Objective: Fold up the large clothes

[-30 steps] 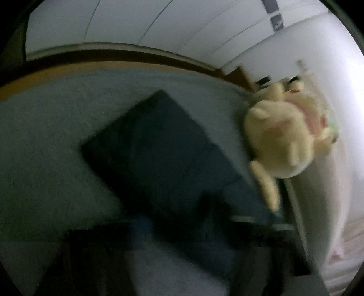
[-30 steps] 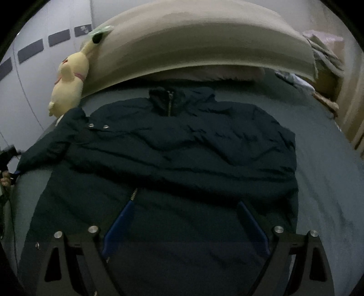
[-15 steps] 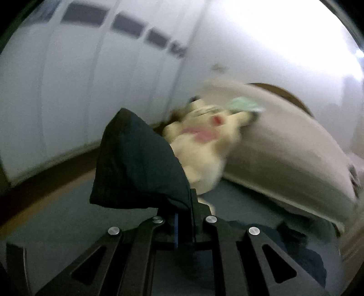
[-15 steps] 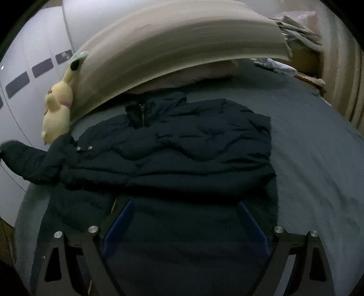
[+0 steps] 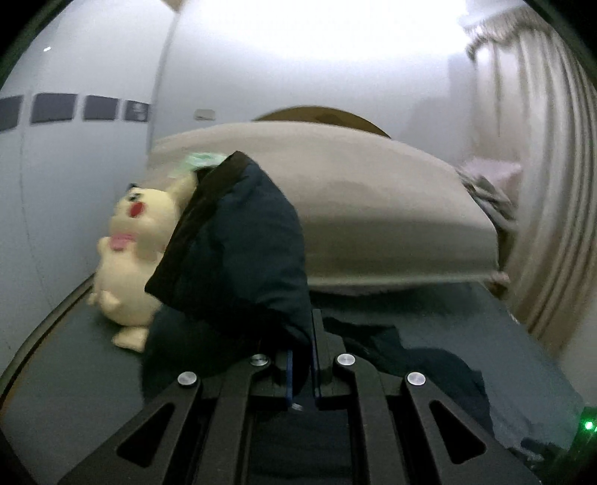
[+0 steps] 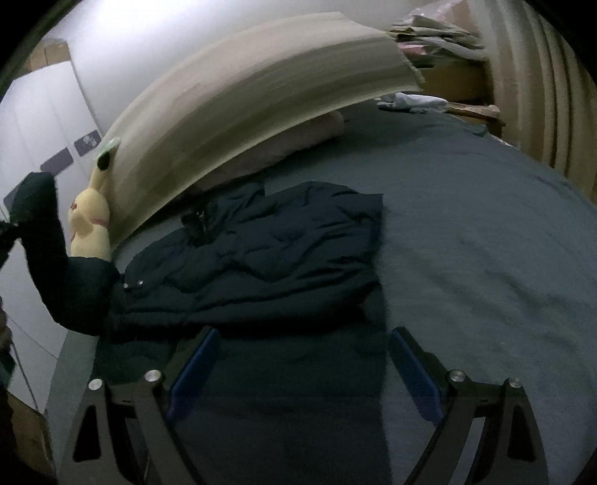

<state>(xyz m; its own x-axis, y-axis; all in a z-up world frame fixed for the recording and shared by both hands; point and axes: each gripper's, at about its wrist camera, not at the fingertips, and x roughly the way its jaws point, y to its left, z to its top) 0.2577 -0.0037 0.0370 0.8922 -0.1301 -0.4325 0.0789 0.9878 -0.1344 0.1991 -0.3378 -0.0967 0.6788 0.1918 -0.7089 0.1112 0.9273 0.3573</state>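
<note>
A dark navy puffer jacket lies front-up on the grey-blue bed. Its sleeve is lifted off the bed; my left gripper is shut on the sleeve's end, with the cuff standing up in front of the camera. The raised sleeve also shows at the far left of the right wrist view. My right gripper is open and empty, hovering over the jacket's lower part near the hem.
A yellow plush toy leans by the beige padded headboard, close behind the raised sleeve. A white wardrobe stands left of the bed. Curtains and a clothes pile are at right.
My left gripper has lifted the sleeve higher and swung toward the headboard. The right gripper's view has shifted right, so the jacket sits further left in it.
</note>
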